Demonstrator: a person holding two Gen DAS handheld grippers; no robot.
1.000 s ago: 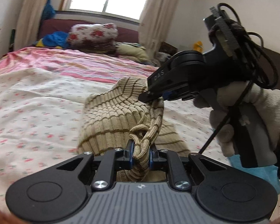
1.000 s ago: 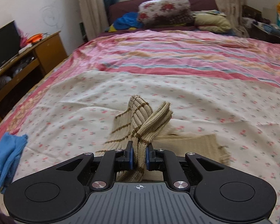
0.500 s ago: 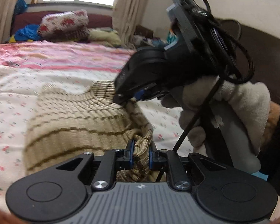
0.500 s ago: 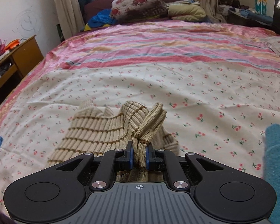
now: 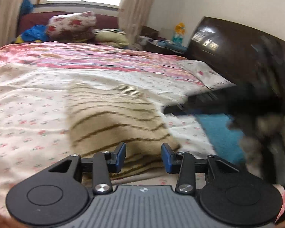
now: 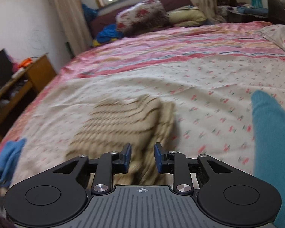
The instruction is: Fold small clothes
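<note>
With my left tongs [image 5: 143,158] and right tongs [image 6: 141,157] both spread apart and empty, the soft, floppy striped knit [image 6: 119,125] lies lower-centre on the bedspread [image 6: 209,79], best pinched at an edge.

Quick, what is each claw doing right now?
Left claw: open, holding nothing, above the striped sweater.
Right claw: open, holding nothing.

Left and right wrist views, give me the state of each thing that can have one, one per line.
left gripper: open, holding nothing
right gripper: open, holding nothing
striped knit garment: released, lying folded on the bedspread
teal cloth: lying on the bed, untouched
small blue cloth: crumpled at the bed's edge
</note>
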